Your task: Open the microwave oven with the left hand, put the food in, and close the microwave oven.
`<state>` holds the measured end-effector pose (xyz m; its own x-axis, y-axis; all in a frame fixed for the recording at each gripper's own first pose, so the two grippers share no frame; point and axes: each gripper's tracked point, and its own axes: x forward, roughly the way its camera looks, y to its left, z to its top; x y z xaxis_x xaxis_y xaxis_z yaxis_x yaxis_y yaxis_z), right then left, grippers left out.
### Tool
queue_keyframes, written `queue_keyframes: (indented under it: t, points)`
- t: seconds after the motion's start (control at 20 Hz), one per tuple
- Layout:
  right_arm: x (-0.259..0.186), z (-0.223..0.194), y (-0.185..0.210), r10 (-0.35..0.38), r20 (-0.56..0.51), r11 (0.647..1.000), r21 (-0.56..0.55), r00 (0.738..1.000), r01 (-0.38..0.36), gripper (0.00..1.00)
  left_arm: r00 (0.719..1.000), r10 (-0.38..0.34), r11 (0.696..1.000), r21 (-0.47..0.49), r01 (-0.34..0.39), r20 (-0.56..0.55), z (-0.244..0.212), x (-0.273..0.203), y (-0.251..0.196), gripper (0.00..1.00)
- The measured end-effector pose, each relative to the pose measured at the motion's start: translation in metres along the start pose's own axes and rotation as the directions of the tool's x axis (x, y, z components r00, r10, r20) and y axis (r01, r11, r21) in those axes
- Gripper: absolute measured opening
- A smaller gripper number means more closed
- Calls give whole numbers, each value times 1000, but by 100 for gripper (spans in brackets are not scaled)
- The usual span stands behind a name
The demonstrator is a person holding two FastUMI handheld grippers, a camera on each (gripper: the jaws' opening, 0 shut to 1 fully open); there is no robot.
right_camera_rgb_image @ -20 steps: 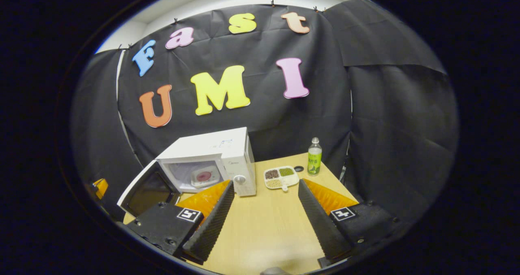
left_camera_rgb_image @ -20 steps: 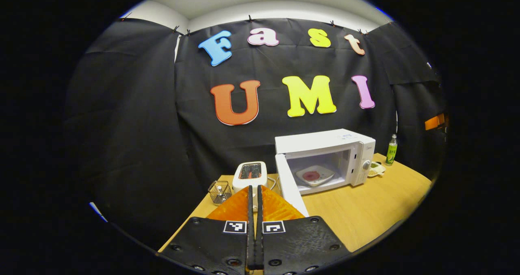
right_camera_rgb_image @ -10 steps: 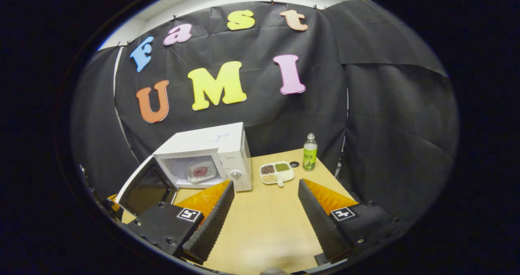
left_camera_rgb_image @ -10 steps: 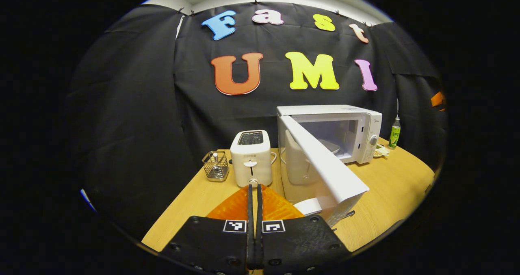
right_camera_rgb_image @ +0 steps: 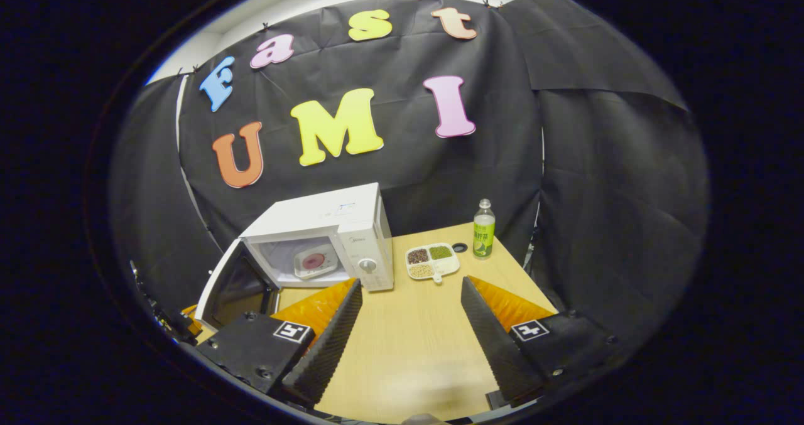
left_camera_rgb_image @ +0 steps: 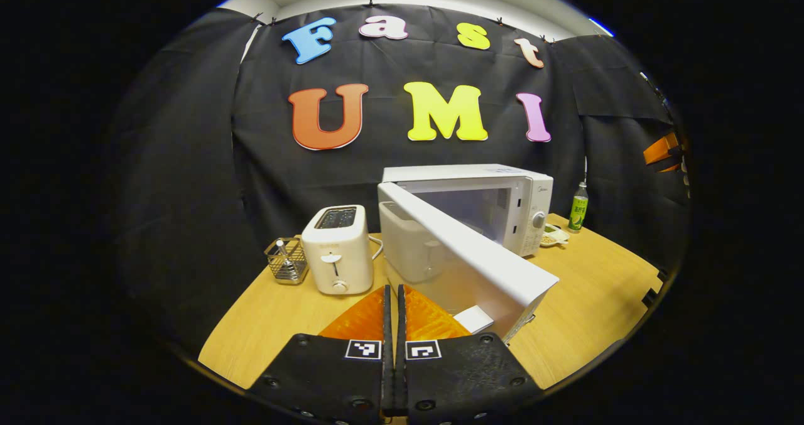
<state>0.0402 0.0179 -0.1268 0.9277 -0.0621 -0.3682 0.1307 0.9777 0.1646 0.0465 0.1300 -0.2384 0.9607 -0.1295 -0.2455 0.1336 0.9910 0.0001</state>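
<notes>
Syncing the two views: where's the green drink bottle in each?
Left gripper view: the bottle stands far right on the table's back edge, right of the microwave.
Right gripper view: the bottle stands right of centre at the table's back, right of the divided snack tray.
Shared landmark: the microwave's white control knob, and.

white microwave (right_camera_rgb_image: pixel 326 240), white toaster (left_camera_rgb_image: pixel 337 249), green bottle (right_camera_rgb_image: pixel 483 231) (clear cap), pale wood table (right_camera_rgb_image: pixel 414 343).
</notes>
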Motion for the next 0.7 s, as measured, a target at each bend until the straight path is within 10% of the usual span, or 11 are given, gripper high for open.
queue_keyframes:
  t: [0.7]
  points:
    - [9,12,-45,-34,-25,999,23,999,35,100,977,-215,975,56,215,2,12,64,-134,0]
